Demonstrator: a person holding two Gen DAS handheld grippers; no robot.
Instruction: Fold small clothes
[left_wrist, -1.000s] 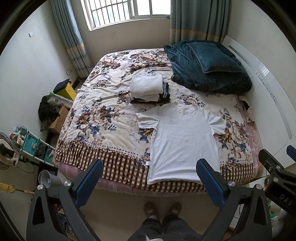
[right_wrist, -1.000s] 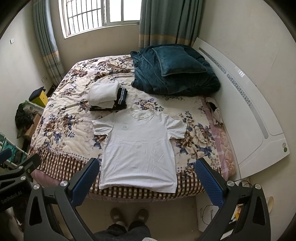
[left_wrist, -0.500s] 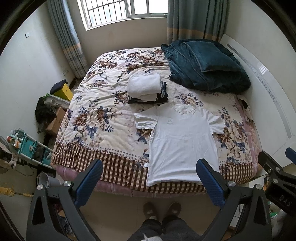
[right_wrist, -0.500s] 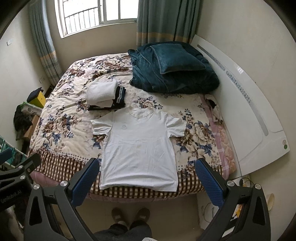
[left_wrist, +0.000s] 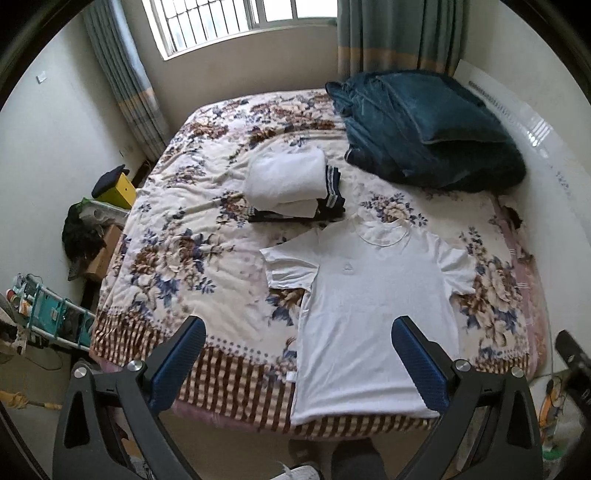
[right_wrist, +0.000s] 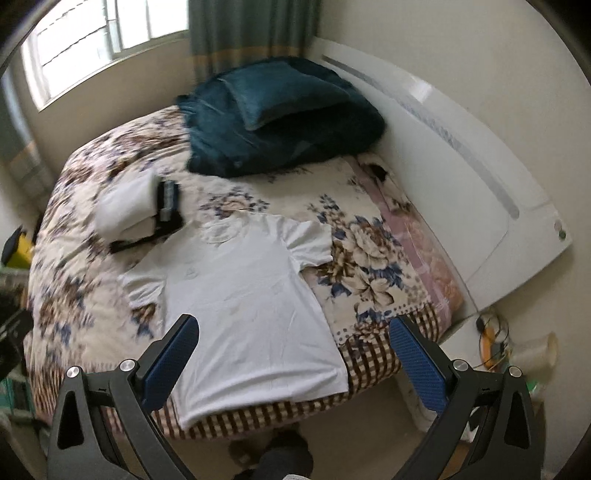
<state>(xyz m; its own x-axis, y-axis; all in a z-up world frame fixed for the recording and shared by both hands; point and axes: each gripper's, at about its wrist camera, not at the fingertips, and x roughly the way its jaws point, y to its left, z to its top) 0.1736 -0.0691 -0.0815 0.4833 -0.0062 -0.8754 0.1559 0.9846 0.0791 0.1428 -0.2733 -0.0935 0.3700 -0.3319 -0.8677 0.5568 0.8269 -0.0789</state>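
white t-shirt (left_wrist: 373, 314) lies flat and face up near the foot edge of your bed (left_wrist: 177, 266), hem at the checked border, collar just beside the folded pile (left_wrist: 291, 188). your left gripper (left_wrist: 306, 365) and right gripper (right_wrist: 295, 365) hang above it, both spread wide, holding nothing.

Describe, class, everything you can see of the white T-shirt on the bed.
The white T-shirt looks like thin cotton, with short sleeves, a round neck and a small chest logo. It lies flat and unfolded, front up, on the floral bedspread, its hem at the checked border. Its collar nearly meets the folded clothes pile. Nothing grips it.
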